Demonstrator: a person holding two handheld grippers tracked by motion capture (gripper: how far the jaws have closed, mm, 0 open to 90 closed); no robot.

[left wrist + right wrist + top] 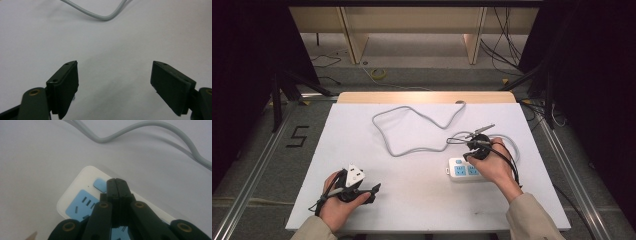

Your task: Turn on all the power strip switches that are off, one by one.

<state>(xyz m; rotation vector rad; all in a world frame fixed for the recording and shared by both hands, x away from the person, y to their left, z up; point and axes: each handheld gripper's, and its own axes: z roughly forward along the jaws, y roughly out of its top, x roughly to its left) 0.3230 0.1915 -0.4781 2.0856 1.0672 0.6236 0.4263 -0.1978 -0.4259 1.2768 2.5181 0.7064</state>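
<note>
the power strip (467,169) lies near the bench's right edge, rigid and light; hold its sides. right gripper (117,185) is closed above it, empty. left gripper (115,82) is wide open, empty.

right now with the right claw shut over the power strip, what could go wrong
1. The right claw is shut, tips over the power strip's small blue button; pressing down off-centre might tip or slide the strip, since nothing holds it.
2. The left claw is open over bare table, away from the strip, so it cannot steady it.
3. The grey cord loops loosely near the right hand and could snag.
</note>
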